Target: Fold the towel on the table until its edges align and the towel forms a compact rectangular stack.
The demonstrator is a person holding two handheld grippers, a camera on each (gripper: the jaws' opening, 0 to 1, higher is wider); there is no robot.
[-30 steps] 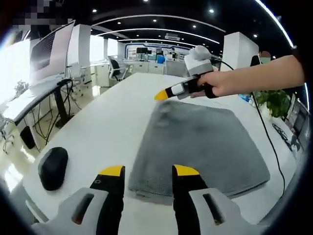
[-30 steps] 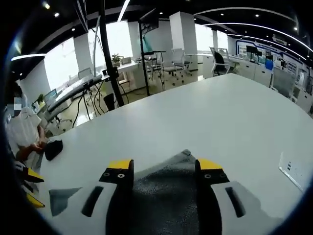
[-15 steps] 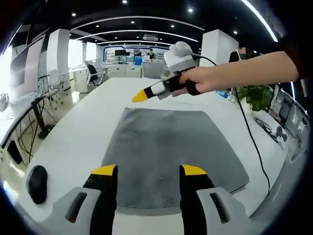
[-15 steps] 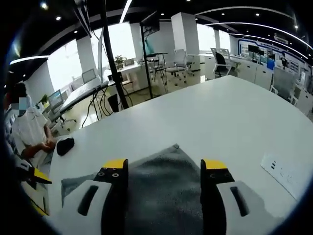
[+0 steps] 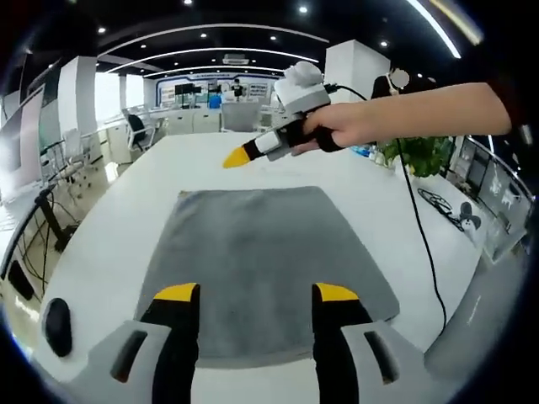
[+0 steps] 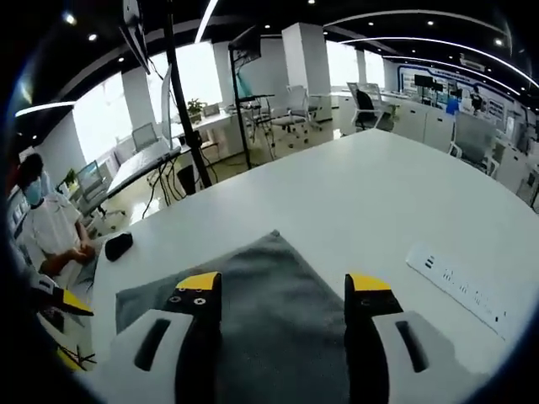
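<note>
With the grey towel lying flat on the white tabletop, limp and light by our judgement, we hold the left claw and right claw spread, corners likely pinching best.

Both views were bright and evenly lit from above: rows of small recessed ceiling spots and long curved light strips glowed against a dark ceiling. In the right gripper view, tall windows at upper left were blown out to near white. The white table reflected the light softly, with mild glare toward its far end (no hard shadows anywhere on it). The grey towel kept visible texture at the centre of the left gripper view. Fisheye distortion bent straight lines strongly toward the edges, where detail smeared and dimmed. Distant office furniture looked soft and low in detail.
</note>
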